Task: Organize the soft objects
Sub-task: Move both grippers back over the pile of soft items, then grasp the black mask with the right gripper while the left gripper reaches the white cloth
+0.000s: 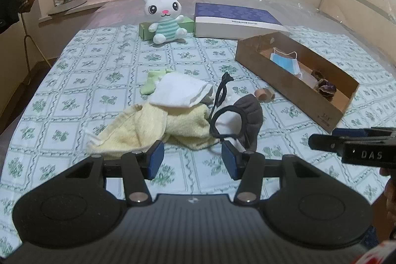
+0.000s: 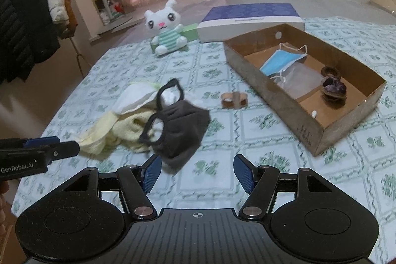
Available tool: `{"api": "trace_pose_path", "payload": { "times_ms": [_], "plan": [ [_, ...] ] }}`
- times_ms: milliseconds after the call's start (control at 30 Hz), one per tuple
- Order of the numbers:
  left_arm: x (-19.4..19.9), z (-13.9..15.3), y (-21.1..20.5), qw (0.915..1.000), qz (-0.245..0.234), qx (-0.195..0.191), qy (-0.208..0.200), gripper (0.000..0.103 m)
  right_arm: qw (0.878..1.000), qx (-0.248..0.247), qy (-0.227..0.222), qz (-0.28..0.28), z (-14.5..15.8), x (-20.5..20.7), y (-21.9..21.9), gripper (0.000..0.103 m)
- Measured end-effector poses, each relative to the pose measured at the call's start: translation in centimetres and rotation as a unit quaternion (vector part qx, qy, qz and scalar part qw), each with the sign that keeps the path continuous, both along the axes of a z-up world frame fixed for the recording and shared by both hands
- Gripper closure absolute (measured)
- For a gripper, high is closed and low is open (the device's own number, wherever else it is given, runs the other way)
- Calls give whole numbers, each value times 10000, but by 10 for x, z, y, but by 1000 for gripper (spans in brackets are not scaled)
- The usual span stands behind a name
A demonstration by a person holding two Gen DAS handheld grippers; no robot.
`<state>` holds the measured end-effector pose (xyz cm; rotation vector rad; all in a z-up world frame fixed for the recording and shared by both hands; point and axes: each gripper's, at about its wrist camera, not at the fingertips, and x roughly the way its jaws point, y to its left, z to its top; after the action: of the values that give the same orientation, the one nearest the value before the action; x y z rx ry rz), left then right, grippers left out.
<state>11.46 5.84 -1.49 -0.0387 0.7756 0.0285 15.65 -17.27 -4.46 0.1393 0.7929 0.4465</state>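
A heap of soft things lies mid-bed: a yellow towel point(image 1: 146, 128), a white cloth point(image 1: 180, 90), a green sock point(image 1: 152, 81) and a dark grey face mask point(image 2: 180, 128) with black ear loops. My left gripper point(image 1: 193, 160) hovers open just short of the towel's near edge, nothing between its blue pads. My right gripper point(image 2: 198, 171) is open too, its left pad close to the grey mask's near corner. An open cardboard box point(image 2: 292, 100) to the right holds a blue face mask point(image 2: 279, 61), clear plastic and a dark scrunchie point(image 2: 334, 88).
A white plush bunny point(image 1: 165, 19) sits at the back against a green box point(image 1: 146, 29), next to a purple-and-white box point(image 1: 235, 21). A small tan ring-shaped object point(image 2: 234, 99) lies between heap and cardboard box. Coats hang on a rack point(image 2: 27, 16) left of the bed.
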Motion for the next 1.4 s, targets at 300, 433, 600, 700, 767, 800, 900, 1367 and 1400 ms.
{"api": "trace_pose_path", "payload": {
  "times_ms": [300,433,600,700,767,800,900,1367,1400],
  "plan": [
    [36,-18,0,9999,-10,109,4,54,9998,213,-51,3,-12,37,3,38],
    [44,-25,6,9999,45,84,60,54,9993,342,39,156,-22,50,16,38],
    [52,-34,14,9998,112,55,123,54,9989,432,65,176,-35,66,29,38],
    [56,-38,19,9998,146,50,157,54,9989,449,128,72,-45,74,31,38],
    [58,-40,21,9997,163,30,174,54,9985,518,193,10,-51,78,28,38],
    [59,-42,23,9997,174,24,183,54,9982,558,213,-14,-52,79,27,38],
    [64,-46,26,9996,194,4,208,54,9979,582,274,-61,-58,85,26,38],
    [84,-60,31,9995,198,-64,253,55,9976,619,306,7,-94,109,60,38],
    [85,-61,31,9994,201,-63,257,55,9979,589,251,43,-94,107,63,38]
  ]
}}
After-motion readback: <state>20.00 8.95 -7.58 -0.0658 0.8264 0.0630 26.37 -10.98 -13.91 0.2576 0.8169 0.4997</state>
